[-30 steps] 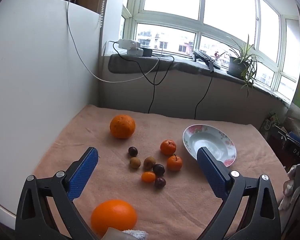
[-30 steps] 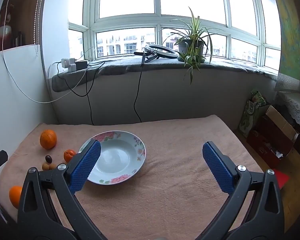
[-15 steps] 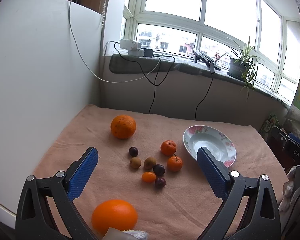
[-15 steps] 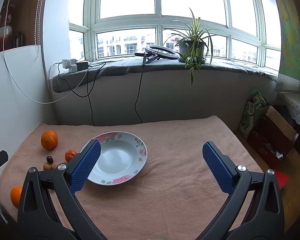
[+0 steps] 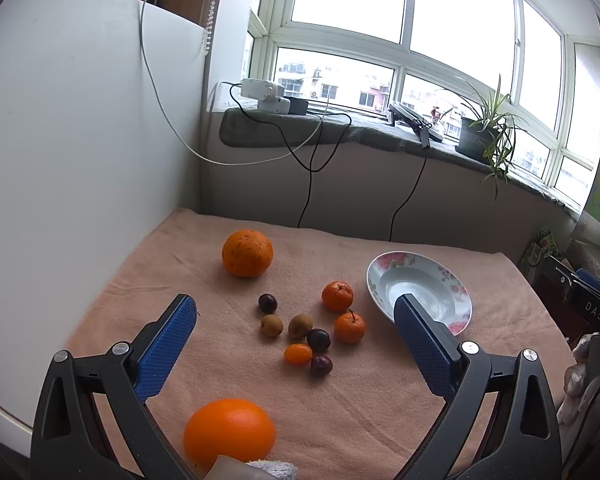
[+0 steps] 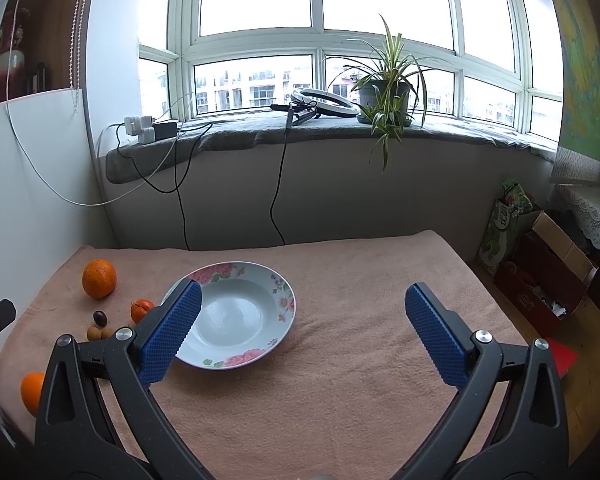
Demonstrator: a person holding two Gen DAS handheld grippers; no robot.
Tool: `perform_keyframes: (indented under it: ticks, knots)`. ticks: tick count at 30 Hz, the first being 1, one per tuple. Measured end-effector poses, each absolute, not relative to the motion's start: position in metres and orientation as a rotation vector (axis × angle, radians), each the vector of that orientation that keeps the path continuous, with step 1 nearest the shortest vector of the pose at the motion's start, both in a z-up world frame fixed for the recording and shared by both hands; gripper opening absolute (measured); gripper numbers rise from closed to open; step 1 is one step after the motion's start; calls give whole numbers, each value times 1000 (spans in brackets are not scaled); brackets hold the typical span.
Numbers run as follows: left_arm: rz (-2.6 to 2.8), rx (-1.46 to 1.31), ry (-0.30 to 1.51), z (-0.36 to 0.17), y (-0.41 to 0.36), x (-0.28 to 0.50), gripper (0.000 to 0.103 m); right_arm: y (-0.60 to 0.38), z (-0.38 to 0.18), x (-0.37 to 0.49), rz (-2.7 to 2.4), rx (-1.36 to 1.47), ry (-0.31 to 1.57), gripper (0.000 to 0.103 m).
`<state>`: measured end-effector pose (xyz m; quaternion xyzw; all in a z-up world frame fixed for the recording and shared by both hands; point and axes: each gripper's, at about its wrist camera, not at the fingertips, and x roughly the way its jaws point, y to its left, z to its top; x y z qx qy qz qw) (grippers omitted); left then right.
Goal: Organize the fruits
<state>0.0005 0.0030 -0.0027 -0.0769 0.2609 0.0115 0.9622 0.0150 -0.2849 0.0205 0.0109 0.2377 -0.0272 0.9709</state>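
Fruit lies on a peach towel (image 5: 360,400). A large dull orange (image 5: 247,253) sits at the back left and a bright orange (image 5: 229,432) lies near me. Between them lie two mandarins (image 5: 337,295), a kumquat (image 5: 298,354), brown longans (image 5: 271,325) and dark plums (image 5: 318,339). An empty floral bowl (image 5: 440,280) stands to their right; it also shows in the right wrist view (image 6: 268,280). My left gripper (image 5: 296,336) is open above the small fruits. My right gripper (image 6: 304,332) is open and empty beside the bowl.
A white panel (image 5: 60,180) walls the left side. A windowsill (image 6: 300,128) behind holds a power strip, cables, a ring light and a potted plant (image 6: 384,96). Boxes (image 6: 540,280) stand on the floor past the towel's right edge.
Both views have drifted slightly; the fruit and bowl sit a little lower and nearer in frame. Both grippers stay open. Nothing on the towel has moved.
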Motion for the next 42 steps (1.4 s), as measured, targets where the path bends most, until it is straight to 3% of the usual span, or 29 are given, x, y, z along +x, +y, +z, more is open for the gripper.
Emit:
perform_keyframes:
  ticks: [42]
  knots:
    - [27,-162,531,-1,7,-1,99,-278,17,15,-41,14,487,103]
